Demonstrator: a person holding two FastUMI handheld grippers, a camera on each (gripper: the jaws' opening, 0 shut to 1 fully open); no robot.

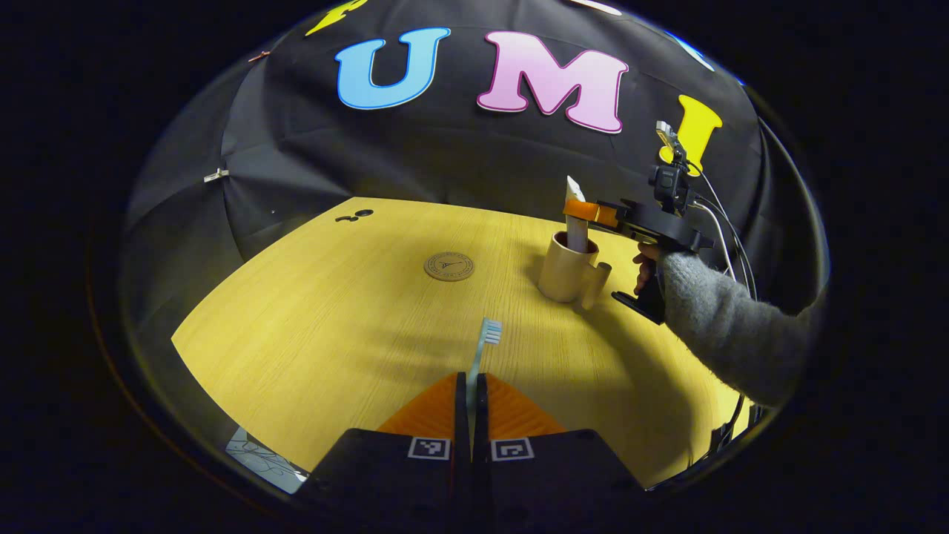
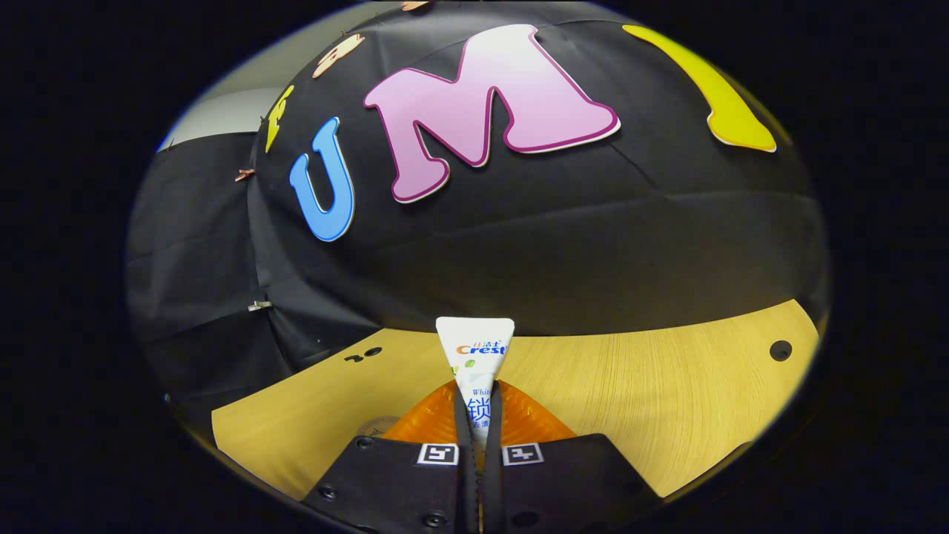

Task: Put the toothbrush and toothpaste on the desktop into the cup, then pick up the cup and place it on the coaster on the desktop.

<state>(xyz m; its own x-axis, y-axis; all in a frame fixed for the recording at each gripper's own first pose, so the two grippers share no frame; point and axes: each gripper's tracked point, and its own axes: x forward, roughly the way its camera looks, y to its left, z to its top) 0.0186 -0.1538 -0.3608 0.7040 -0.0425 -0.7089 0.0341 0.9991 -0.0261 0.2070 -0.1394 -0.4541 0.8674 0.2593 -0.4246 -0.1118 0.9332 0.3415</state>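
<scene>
Left gripper view: my left gripper (image 1: 471,386) pinches the toothbrush (image 1: 482,348), head forward above the desktop (image 1: 311,326). Farther off sits the coaster (image 1: 448,266), then the cup (image 1: 567,267) (toothpaste (image 1: 575,215) standing in it), nipped by my right gripper (image 1: 586,211).

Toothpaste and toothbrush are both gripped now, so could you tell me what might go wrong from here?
1. The right hand-held gripper holds the toothpaste upright in the cup; letting go may leave the tall tube leaning and tip the cup.
2. The left hand-held gripper pinches the toothbrush far from its head, so it could swivel on the way.
</scene>
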